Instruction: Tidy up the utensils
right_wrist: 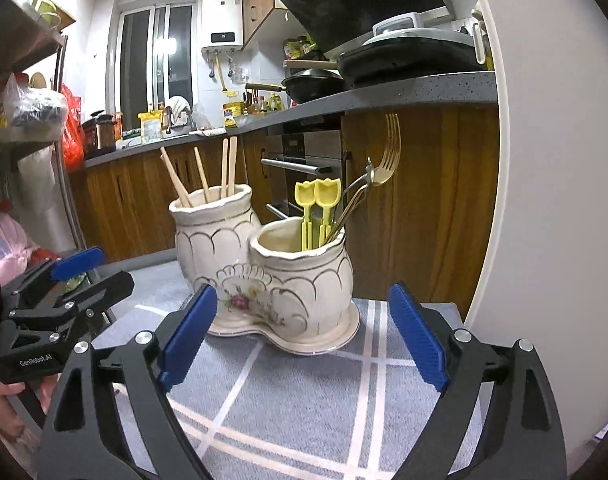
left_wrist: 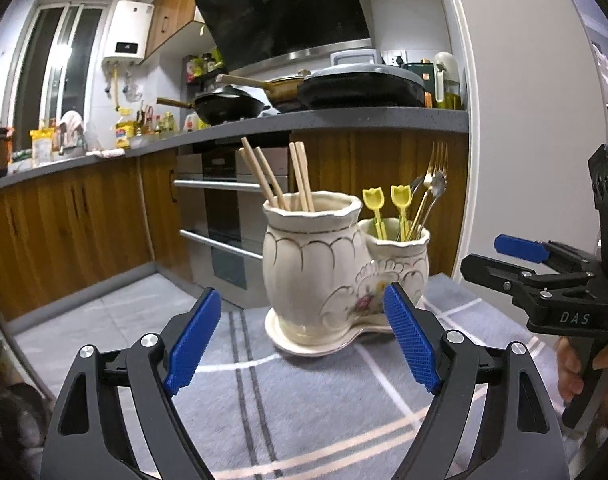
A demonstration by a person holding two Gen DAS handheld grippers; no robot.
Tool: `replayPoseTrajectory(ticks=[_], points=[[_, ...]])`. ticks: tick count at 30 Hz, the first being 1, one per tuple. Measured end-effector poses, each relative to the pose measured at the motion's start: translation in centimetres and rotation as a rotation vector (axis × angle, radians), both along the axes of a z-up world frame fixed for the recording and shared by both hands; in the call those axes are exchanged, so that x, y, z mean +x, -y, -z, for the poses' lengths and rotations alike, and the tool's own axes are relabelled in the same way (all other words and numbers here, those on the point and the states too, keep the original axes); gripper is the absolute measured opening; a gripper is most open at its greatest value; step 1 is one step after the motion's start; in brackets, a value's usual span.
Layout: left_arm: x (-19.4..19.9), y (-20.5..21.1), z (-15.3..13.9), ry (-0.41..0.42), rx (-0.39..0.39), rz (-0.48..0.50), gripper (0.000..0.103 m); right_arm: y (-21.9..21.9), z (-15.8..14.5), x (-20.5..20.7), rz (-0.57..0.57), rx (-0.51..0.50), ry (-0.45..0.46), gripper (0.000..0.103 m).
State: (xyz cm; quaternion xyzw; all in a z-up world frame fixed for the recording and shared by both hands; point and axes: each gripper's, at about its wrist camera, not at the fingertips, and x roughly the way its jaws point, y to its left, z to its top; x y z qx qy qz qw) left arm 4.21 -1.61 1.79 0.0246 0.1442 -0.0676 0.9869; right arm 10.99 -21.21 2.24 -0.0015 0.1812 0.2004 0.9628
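Note:
A cream ceramic double utensil holder (left_wrist: pixel 316 268) (right_wrist: pixel 263 280) stands on a grey checked cloth (left_wrist: pixel 304 400) (right_wrist: pixel 304 400). Its taller pot holds several wooden chopsticks (left_wrist: pixel 299 176) (right_wrist: pixel 201 178). Its shorter pot holds two yellow tulip-topped picks (left_wrist: pixel 388 204) (right_wrist: pixel 318 204), a gold fork (left_wrist: pixel 436 168) (right_wrist: pixel 388 152) and other metal cutlery. My left gripper (left_wrist: pixel 301 344) is open and empty in front of the holder. My right gripper (right_wrist: pixel 304 340) is open and empty, also just in front of it. Each gripper shows in the other's view, the right (left_wrist: pixel 504 256) and the left (right_wrist: pixel 91 268).
A grey kitchen counter (left_wrist: pixel 344 120) (right_wrist: pixel 384 88) with pans and bottles runs behind. Wooden cabinets and an oven (left_wrist: pixel 223 208) stand below it. A white pillar (left_wrist: pixel 524 120) (right_wrist: pixel 552 160) is at the right. Shelves with bags (right_wrist: pixel 31 112) are at the left.

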Motion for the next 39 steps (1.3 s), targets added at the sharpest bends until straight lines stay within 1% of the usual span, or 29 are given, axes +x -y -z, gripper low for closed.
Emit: replayPoseTrajectory(ticks=[2, 3, 4, 8, 14, 19, 39], points=[[-0.1, -0.1, 0.2, 0.005, 0.008, -0.006, 0.086, 0.0, 0.3, -0.2, 0.007, -0.005, 0.012, 0.093], [-0.2, -0.1, 0.3, 0.005, 0.012, -0.011, 0.089, -0.1, 0.4, -0.1, 0.011, -0.009, 0.016, 0.093], [-0.2, -0.2, 0.4, 0.007, 0.01, -0.013, 0.091, -0.1, 0.5, -0.1, 0.016, -0.013, 0.021, 0.093], [-0.1, -0.1, 0.7, 0.006, 0.02, -0.01, 0.091, -0.1, 1.1, 0.0, 0.032, -0.024, 0.029, 0.094], [0.1, -0.7, 0.7, -0.003, -0.021, -0.016, 0.091, -0.1, 1.2, -0.1, 0.028, -0.027, 0.045, 0.094], [0.1, -0.6, 0.7, 0.002, -0.013, -0.019, 0.092, 0.0, 1.0, -0.7, 0.042, -0.028, 0.076, 0.096], [0.0, -0.8, 0.7, 0.004, -0.016, -0.023, 0.092, 0.0, 1.0, -0.6, 0.045, -0.023, 0.071, 0.096]])
